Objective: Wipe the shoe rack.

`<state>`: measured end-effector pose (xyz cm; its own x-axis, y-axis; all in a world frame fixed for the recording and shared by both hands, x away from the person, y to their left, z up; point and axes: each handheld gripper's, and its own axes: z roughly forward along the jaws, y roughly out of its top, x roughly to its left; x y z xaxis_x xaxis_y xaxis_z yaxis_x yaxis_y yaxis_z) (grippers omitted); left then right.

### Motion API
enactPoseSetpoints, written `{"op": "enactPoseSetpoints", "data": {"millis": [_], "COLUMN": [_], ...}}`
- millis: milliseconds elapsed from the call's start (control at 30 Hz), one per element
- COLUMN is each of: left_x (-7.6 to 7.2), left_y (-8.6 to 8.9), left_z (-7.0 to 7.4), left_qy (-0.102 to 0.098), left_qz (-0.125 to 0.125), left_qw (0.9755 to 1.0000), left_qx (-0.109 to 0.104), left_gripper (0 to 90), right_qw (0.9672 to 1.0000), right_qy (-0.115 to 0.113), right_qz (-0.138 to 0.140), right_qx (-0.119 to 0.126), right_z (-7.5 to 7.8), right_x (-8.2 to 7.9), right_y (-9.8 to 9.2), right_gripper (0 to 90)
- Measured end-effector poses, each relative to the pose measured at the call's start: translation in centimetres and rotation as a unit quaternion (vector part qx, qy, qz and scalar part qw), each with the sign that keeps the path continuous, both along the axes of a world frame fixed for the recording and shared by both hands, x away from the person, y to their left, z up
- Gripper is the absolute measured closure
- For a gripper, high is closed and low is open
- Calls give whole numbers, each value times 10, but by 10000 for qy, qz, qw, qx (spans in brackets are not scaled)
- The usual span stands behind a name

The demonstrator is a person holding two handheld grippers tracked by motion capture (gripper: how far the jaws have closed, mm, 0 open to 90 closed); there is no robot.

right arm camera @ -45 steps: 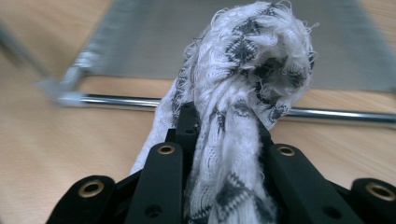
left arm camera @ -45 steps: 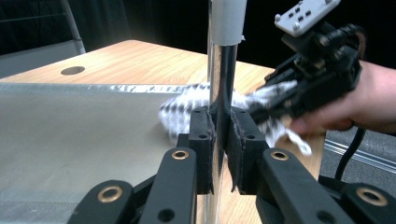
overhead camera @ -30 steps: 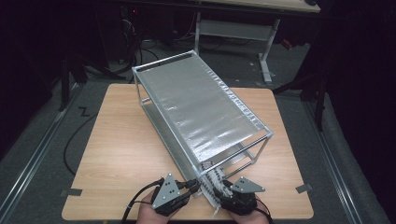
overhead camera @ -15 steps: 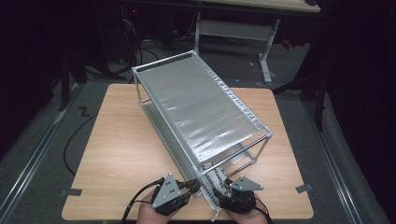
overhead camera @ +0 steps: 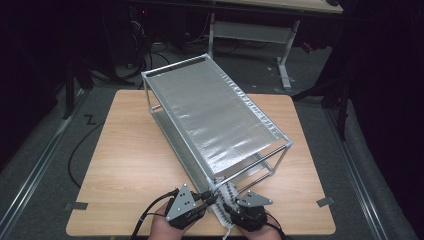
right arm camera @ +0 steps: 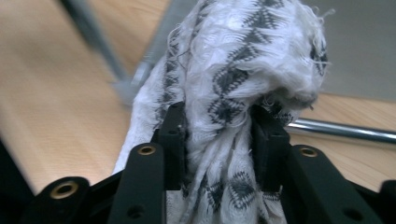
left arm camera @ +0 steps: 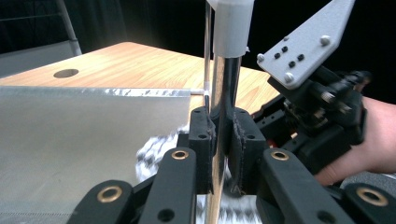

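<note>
At the bottom middle of the high view, the right gripper [right arm camera: 218, 135] has just squeezed shut on the cloth [right arm camera: 233, 79]. The left gripper [left arm camera: 223, 140] grips the rack's post [left arm camera: 226, 98], so pulling can start.

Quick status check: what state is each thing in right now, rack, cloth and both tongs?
Rack: upright on the table, near corner post clamped.
Cloth: bunched, at the rack's near corner.
Left tongs: shut on the post.
Right tongs: jaws have just been closing, pads now pressing the cloth.
</note>
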<state>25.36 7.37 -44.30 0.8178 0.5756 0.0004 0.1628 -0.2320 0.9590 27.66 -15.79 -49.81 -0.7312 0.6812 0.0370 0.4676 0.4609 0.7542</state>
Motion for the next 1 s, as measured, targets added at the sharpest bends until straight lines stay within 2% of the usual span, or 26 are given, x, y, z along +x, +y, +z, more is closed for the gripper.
{"op": "enactPoseSetpoints", "data": {"millis": [133,233,467,567,800,1000], "left_x": [0,-1,-1,-1,-2,-4], "left_y": [0,1,3,3,4,6], "left_z": [0,-1,-1,-1,0,0], "left_qy": [17,24,37,32,32,31], "left_qz": [12,35,46,18,69,94], "left_qw": [10000,10000,10000,10000,10000,9999], "left_qx": [-23,-41,-52,-54,-17,-23], "left_gripper": [808,808,808,808,808,808], "right_qw": [9995,9992,9991,9994,9998,9981], "right_qy": [-3,15,-28,-32,57,61], "right_qz": [302,406,424,302,-155,-617], "right_qx": [-42,-19,-79,-134,-60,-69], "right_z": [0,1,0,1,1,1], "right_x": [-5,-5,-4,-2,12,25], "right_y": [14,20,20,17,-5,-27], "right_gripper": [687,707,735,736,744,743]}}
